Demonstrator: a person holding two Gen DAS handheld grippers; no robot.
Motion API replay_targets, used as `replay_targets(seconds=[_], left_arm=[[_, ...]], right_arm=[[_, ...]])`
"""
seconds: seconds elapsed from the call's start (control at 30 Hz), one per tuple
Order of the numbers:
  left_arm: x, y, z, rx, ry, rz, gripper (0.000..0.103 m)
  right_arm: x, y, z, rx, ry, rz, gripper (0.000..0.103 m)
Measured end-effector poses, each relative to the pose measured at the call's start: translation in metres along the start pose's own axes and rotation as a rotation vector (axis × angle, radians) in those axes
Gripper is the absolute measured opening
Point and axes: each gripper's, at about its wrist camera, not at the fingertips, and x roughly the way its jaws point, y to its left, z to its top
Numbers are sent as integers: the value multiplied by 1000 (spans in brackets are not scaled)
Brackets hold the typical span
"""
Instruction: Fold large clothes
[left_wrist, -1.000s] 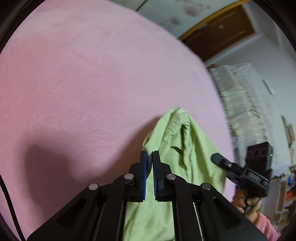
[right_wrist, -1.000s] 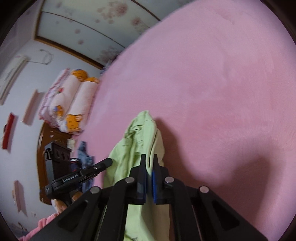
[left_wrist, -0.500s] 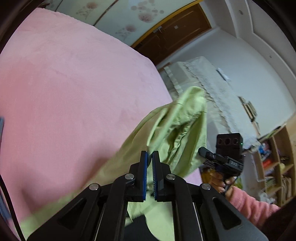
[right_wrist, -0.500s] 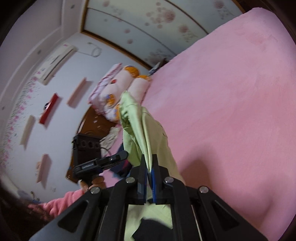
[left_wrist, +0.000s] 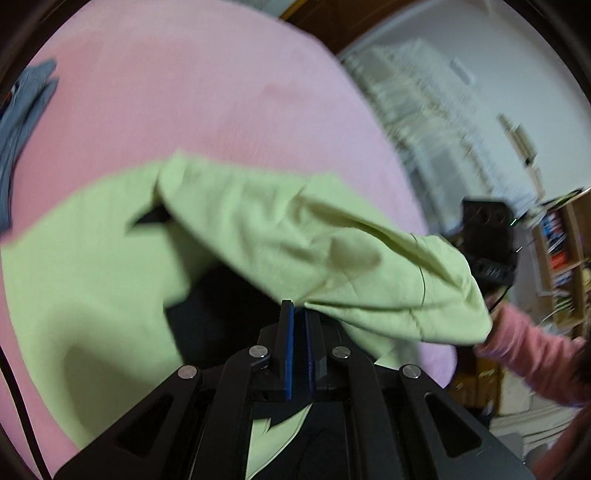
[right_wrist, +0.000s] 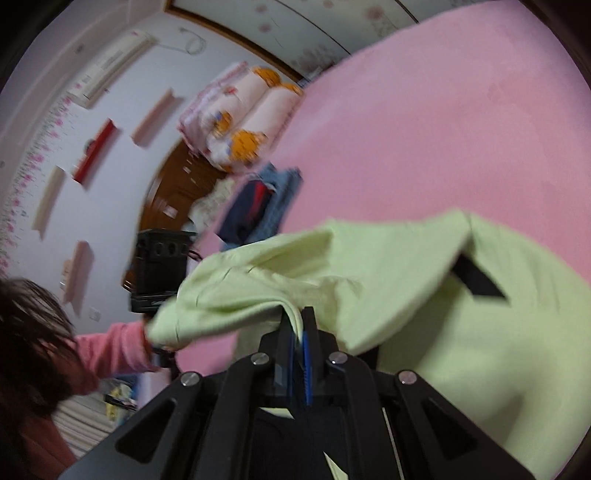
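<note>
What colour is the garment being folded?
Light green garment, plain with no print visible; it shows best in the left wrist view.

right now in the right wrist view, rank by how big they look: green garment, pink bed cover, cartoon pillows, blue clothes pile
1. pink bed cover and green garment: similar, and the garment is nearer, so unranked
2. cartoon pillows
3. blue clothes pile

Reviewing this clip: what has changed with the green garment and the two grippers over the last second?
The green garment, a narrow bunch hanging between the grippers a second ago, is now pulled out wide and spread over the pink bed cover. Nothing was taken hold of or released. The left gripper and right gripper stay shut on its cloth, and the folded clothes stay on the bed.
</note>
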Motion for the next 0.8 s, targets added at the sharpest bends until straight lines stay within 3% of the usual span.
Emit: replay_targets(seconds=[0.2, 0.3, 0.53, 0.67, 0.73, 0.8], left_arm=[[42, 0, -47, 28, 85, 121, 3], [69, -16, -46, 67, 108, 207, 3], [70, -26, -53, 51, 91, 281, 3], [49, -21, -56, 5, 82, 340, 5], [38, -30, -55, -33, 70, 395, 13], [23, -43, -55, -52, 38, 474, 27]], right_arm=[[31, -6, -40, -50, 94, -159, 7], [47, -6, -53, -79, 138, -245, 8], [59, -12, -65, -156, 193, -438, 13], [65, 2, -67, -244, 270, -636, 16], [64, 13, -68, -283, 283, -691, 17], [60, 27, -68, -304, 288, -747, 22]])
